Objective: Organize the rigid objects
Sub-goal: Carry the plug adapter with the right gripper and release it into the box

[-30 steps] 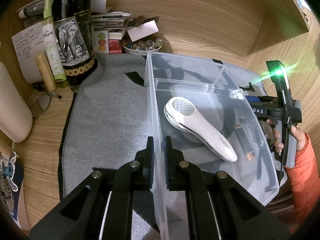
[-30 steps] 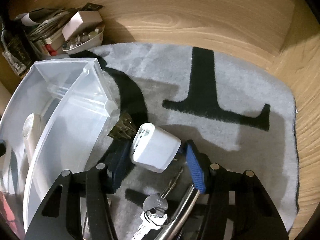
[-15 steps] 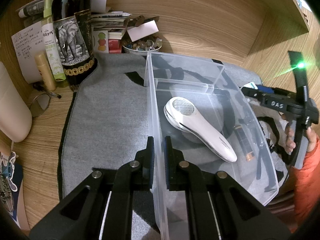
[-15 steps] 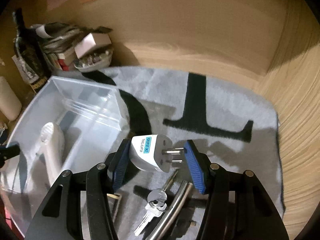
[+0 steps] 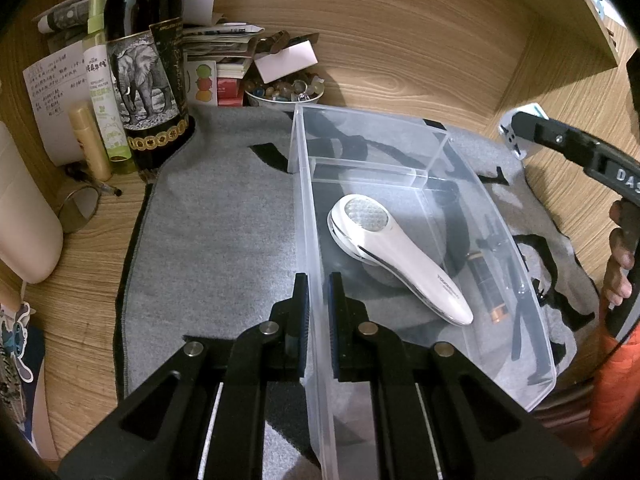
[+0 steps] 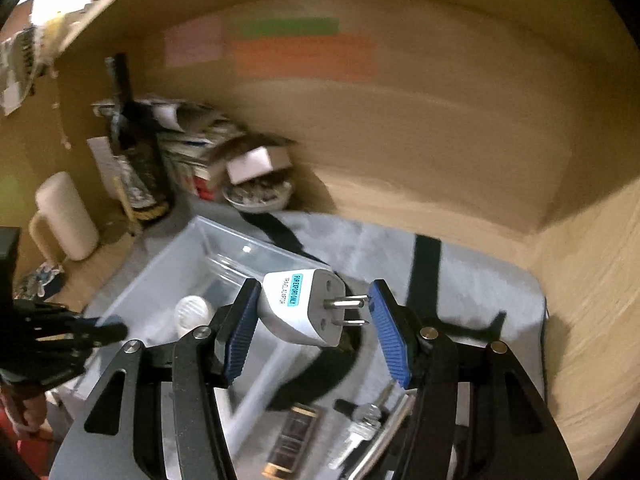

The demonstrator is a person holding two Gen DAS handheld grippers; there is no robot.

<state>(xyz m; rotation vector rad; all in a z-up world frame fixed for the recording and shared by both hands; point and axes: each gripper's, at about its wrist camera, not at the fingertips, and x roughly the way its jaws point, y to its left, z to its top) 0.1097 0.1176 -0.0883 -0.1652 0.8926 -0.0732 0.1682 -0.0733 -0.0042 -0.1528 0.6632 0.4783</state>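
My left gripper (image 5: 316,280) is shut on the left wall of a clear plastic bin (image 5: 303,184) that stands on the grey mat. A white handheld lint remover (image 5: 396,256) lies inside the bin. My right gripper (image 6: 313,300) is shut on a white travel adapter (image 6: 296,304) and holds it in the air above the bin's right edge, prongs toward the right pad. In the left wrist view that adapter (image 5: 516,136) shows at the far right. A battery (image 6: 292,436) and keys (image 6: 360,428) lie on the mat below the right gripper.
A dark bottle with an elephant label (image 5: 148,68), a spray bottle (image 5: 104,92), a bowl of beads (image 5: 280,94) and stacked papers crowd the back left corner. A cream jug (image 5: 24,220) stands at the left. Wooden walls close in behind and to the right. A hand (image 5: 620,264) grips the right tool.
My right gripper has lifted the travel adapter off the mat and swung it up beside the bin. The left gripper and the bin have stayed still.
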